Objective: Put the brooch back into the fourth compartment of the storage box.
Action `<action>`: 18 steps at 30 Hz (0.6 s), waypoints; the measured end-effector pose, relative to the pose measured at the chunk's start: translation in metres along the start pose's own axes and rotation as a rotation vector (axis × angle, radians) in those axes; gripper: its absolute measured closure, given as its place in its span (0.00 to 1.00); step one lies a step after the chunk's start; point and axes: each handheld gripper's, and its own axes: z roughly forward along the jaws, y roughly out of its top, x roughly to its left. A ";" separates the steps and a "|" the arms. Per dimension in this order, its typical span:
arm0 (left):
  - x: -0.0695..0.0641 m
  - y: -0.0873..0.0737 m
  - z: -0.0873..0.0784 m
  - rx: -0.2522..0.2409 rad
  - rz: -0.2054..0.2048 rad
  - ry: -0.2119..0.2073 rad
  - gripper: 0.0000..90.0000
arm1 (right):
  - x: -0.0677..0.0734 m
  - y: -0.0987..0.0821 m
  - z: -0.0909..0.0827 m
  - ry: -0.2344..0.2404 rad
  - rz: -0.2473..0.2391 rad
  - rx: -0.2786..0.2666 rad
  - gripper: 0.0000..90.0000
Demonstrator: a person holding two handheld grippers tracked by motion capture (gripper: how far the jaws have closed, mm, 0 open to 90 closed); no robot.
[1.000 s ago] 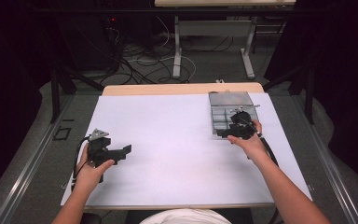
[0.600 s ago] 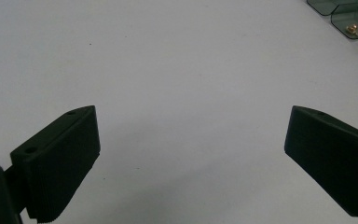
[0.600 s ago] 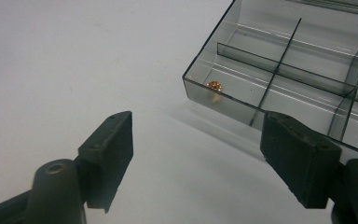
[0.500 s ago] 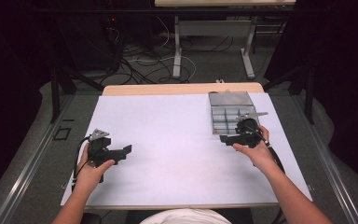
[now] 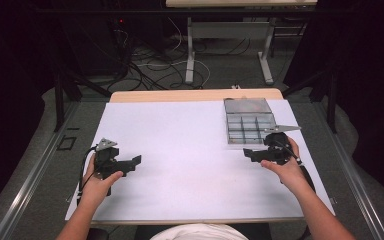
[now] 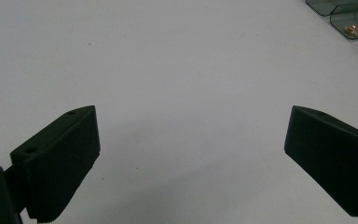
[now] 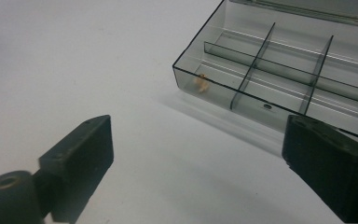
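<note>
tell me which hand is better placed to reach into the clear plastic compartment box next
Right. The right gripper sits open just beside the clear plastic compartment box, its near corner cell holding a small brass piece. The left gripper is far across the white table.

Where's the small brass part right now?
In the right gripper view, the brass part lies in the clear box's near-left corner compartment, beyond the open right gripper. The high view puts that box at the table's far right.

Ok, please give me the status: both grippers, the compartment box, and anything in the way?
Left gripper open, empty. Right gripper jaws just been opening, nothing between them, beside compartment box. Small brass part in its corner cell. White table, nothing blocking.
</note>
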 end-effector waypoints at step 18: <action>0.000 -0.002 0.002 0.008 0.008 -0.003 0.04 | -0.024 -0.032 -0.010 -0.090 0.031 -0.001 0.00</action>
